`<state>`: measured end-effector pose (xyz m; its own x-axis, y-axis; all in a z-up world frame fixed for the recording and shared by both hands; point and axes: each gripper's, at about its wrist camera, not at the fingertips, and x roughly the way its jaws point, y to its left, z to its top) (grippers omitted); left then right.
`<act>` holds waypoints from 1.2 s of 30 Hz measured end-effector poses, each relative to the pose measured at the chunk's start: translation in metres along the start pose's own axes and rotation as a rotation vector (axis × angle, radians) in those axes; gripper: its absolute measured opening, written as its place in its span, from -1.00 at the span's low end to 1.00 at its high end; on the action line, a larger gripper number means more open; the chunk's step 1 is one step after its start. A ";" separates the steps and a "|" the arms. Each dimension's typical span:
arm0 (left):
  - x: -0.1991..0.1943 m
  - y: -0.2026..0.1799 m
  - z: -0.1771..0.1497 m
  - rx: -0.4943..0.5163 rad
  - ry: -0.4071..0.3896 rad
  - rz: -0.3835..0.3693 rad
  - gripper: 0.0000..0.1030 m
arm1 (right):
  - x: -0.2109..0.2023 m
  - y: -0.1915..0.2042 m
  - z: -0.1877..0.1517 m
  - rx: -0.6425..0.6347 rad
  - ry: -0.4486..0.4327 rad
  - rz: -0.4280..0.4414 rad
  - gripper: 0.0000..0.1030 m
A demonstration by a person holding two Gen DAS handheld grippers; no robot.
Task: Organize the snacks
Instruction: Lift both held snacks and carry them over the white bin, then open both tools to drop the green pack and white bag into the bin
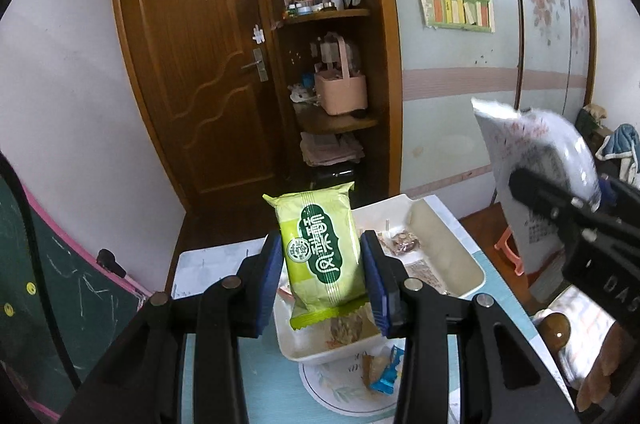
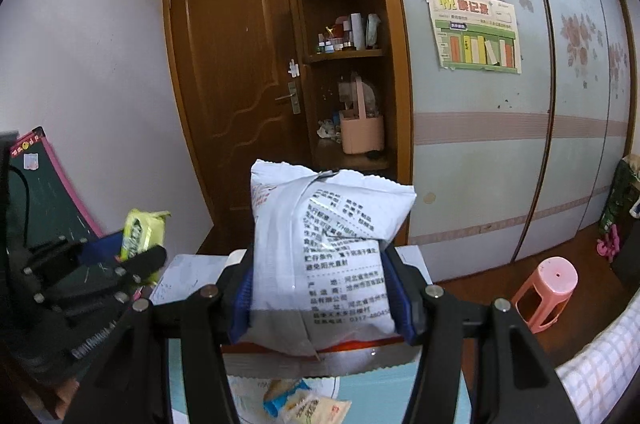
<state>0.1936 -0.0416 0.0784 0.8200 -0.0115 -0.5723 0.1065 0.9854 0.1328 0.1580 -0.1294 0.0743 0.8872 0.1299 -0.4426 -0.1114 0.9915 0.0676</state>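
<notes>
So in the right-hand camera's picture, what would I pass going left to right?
Chalkboard → green snack packet in the left hand-held gripper → white snack bag in the right hand-held gripper → pink stool.

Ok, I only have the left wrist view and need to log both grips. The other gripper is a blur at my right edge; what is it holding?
Observer: The right gripper is shut on a white snack bag with black print facing the camera.
Operator: Is it held upright?
Observer: Yes, its crimped top edge points up and its bottom hangs below the pads.
Operator: What lies under it?
Observer: A blue-wrapped snack and a pale packet beside it.
Operator: Anything on the floor to the right?
Observer: A pink stool stands in front of the wardrobe doors.
</notes>
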 end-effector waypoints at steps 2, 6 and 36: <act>0.012 0.000 0.004 0.001 0.019 0.004 -0.27 | 0.004 -0.001 0.003 -0.003 0.005 -0.005 0.09; 0.037 -0.002 0.004 0.007 0.061 0.008 -0.27 | 0.023 -0.001 0.006 -0.007 0.048 -0.012 0.09; 0.169 -0.003 -0.034 0.093 0.263 0.110 0.66 | 0.169 -0.003 -0.054 -0.065 0.452 -0.020 0.32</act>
<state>0.3133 -0.0411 -0.0463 0.6569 0.1504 -0.7389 0.0868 0.9583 0.2723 0.2845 -0.1099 -0.0488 0.6065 0.0883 -0.7902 -0.1371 0.9905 0.0054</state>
